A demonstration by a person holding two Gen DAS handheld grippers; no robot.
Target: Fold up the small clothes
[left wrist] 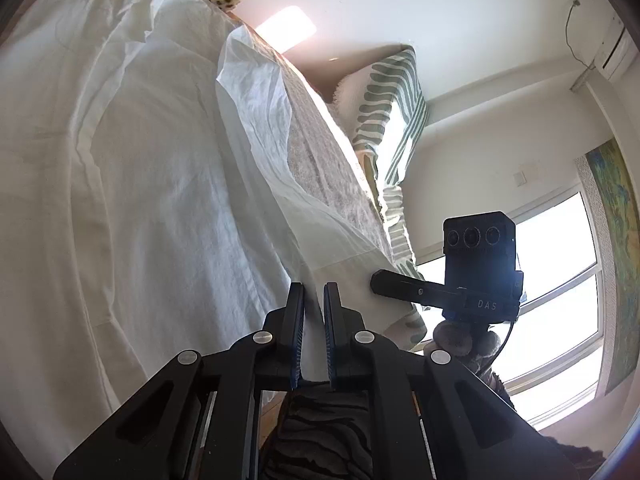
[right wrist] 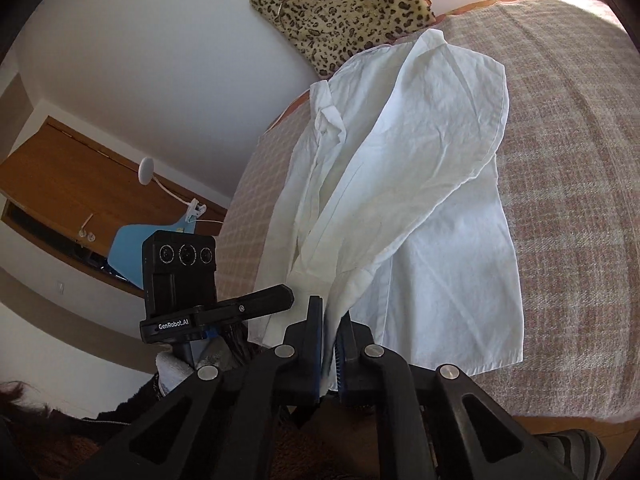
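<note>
The white shirt [right wrist: 420, 200] is lying on the bed's woven cover [right wrist: 580, 200], its collar end pointing away toward the leopard-print cushion [right wrist: 340, 8] at the wall and its hem hanging at the near edge, so its long axis is running straight away from both tools. The 2 grippers are working the same near end of it. The right gripper [right wrist: 330, 336] is pinching a gathered bunch of the shirt's near edge, its jaws pressed together on the cloth, and a fold of fabric is rising from there in a ridge toward the collar. The left gripper [left wrist: 314, 312] is likewise clamping white cloth, a strip of it showing between the nearly closed jaws, with the rest of the shirt [left wrist: 160, 180] spreading up and away to its left.

Both tools are pointing forward and downward over the bed's edge, side by side, each one's camera block showing in the other's view. Neither is nearer the far end; the collar lies well apart from both. My judgement is that the coming fold depends on carrying this held edge along that axis toward the collar.
</note>
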